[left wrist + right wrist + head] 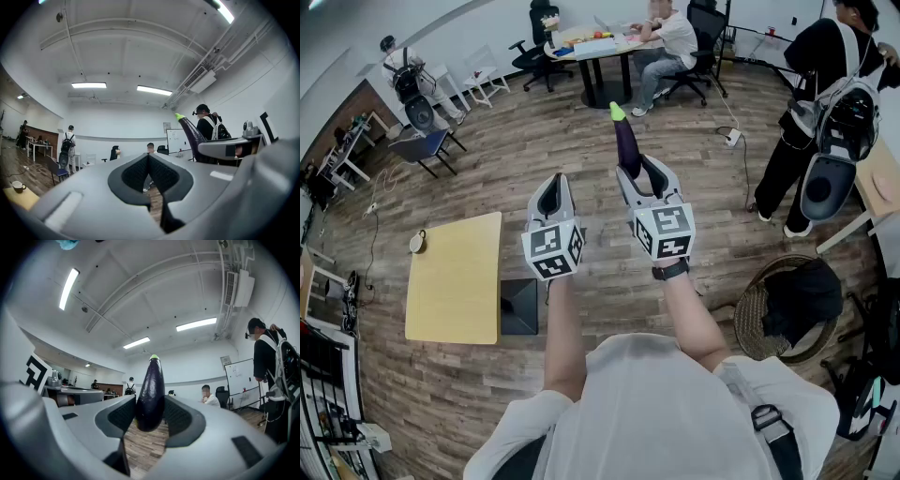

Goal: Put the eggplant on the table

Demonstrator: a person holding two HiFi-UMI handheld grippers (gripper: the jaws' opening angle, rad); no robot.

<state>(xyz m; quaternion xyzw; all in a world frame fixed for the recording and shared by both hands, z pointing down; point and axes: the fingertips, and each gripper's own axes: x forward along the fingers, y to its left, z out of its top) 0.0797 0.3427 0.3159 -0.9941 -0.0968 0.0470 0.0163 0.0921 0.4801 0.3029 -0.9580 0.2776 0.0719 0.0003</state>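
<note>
A dark purple eggplant [626, 141] with a green tip stands upright between the jaws of my right gripper [639, 173], which is shut on its lower end and held in the air over the wooden floor. In the right gripper view the eggplant [151, 392] fills the gap between the pads of the right gripper [150, 401]. My left gripper [553, 186] hangs beside it on the left, shut and empty; in its own view the left gripper [149, 157] has its jaws meeting, and the eggplant [190, 133] shows at the right. The yellow table [455, 277] lies low at the left.
A cup [417, 242] sits at the yellow table's far corner, and a black box [520, 307] stands beside the table. A person with a backpack [825, 122] stands at the right near a wicker basket [787, 305]. Someone sits at a round table [600, 45] at the back.
</note>
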